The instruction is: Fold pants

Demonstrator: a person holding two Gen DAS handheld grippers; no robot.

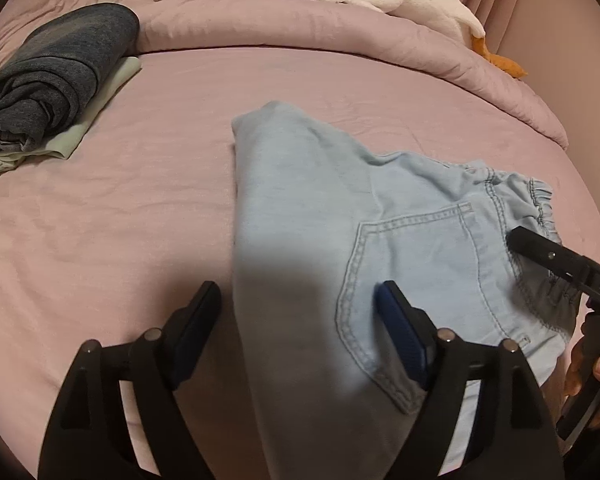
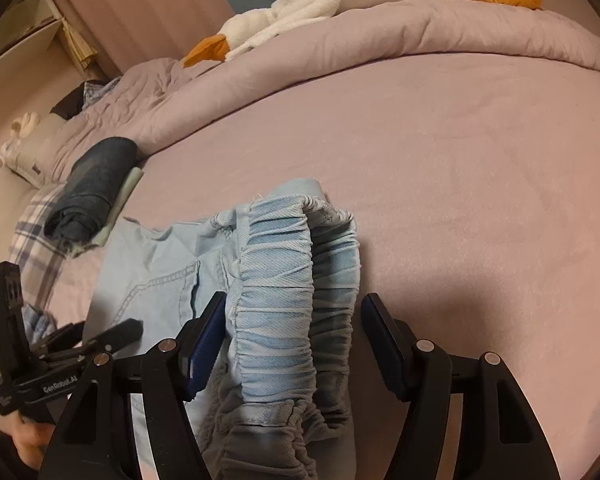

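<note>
Our left tongs (image 1: 300, 320) wide over light-blue pants (image 1: 308, 208) on bed (image 1: 160, 160) — right tongs (image 2: 292, 328) wide too, straddling bunched waistband (image 2: 284, 264).

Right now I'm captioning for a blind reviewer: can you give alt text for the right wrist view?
The open right claw straddles the gathered elastic waistband of light blue jeans lying on a pink bed sheet. Beyond lie a folded dark garment and a white plush goose.
</note>
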